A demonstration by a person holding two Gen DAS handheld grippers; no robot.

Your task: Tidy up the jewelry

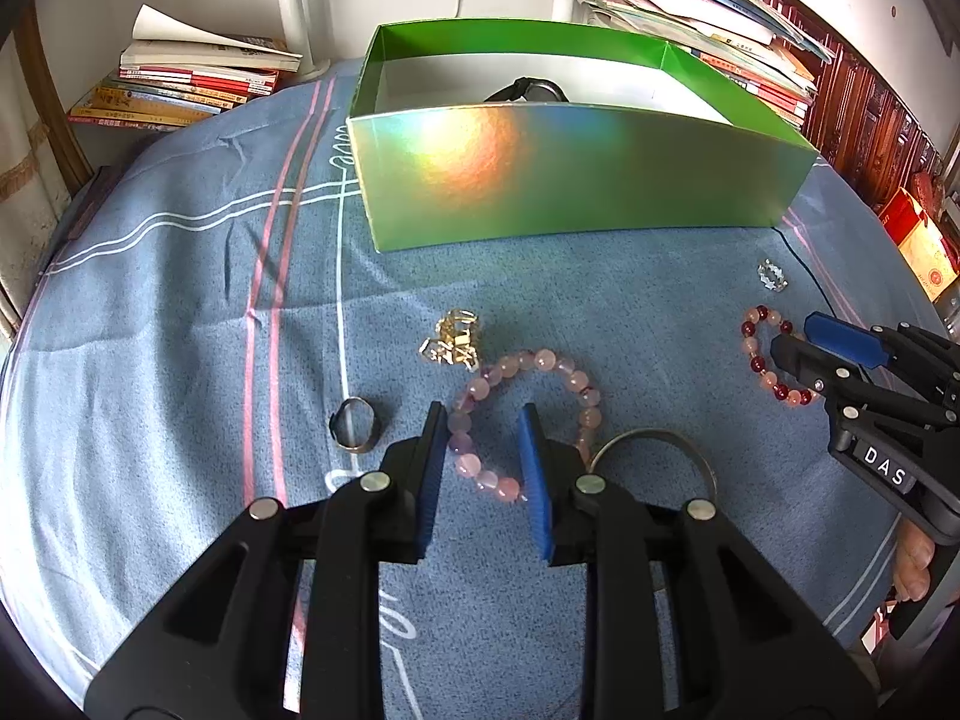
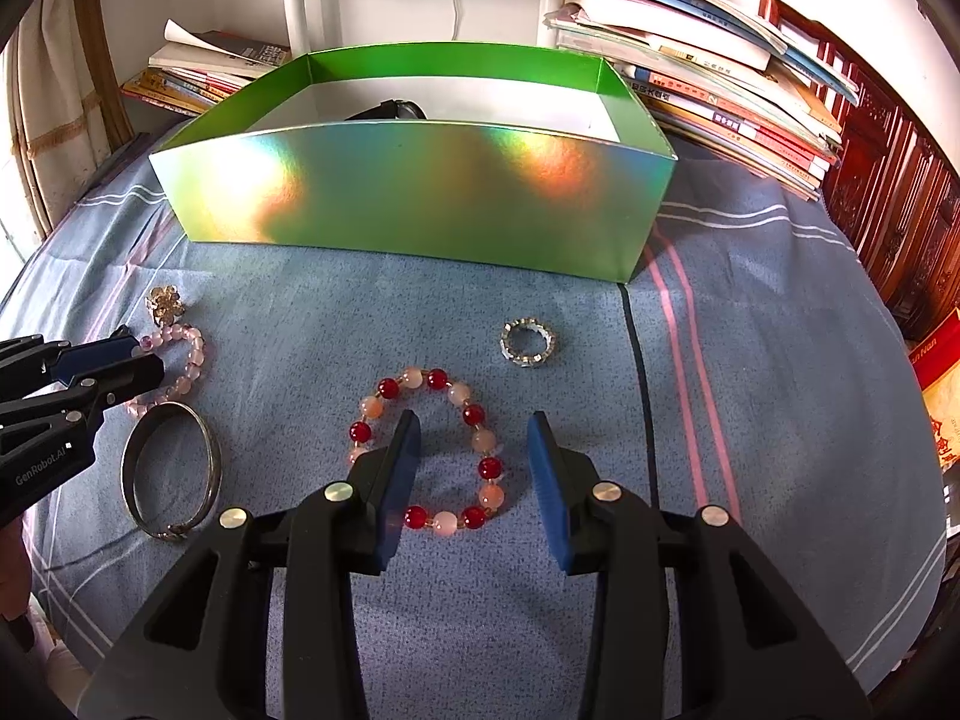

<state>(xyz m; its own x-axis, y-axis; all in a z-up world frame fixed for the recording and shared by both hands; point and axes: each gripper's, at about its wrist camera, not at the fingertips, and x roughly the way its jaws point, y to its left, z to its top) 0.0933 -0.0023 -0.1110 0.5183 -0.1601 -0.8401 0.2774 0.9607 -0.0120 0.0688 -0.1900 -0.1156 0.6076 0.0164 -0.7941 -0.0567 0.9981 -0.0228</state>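
My left gripper (image 1: 485,414) is open, its jaws astride the near-left side of a pink bead bracelet (image 1: 543,360) on the blue cloth. My right gripper (image 2: 474,423) is open over the right side of a red-and-peach bead bracelet (image 2: 447,447), also seen in the left wrist view (image 1: 757,354). A gold clip (image 1: 456,339), a dark ring (image 1: 355,431), a silver bangle (image 2: 171,468) and a crystal ring (image 2: 528,343) lie loose on the cloth. An open green box (image 2: 420,204) stands behind them, with a black item (image 2: 393,110) inside.
Stacks of books (image 1: 192,84) sit at the back left and more books and papers (image 2: 720,78) at the back right. A white pole (image 2: 294,6) rises behind the box. Carved dark wood furniture (image 2: 900,192) borders the right side.
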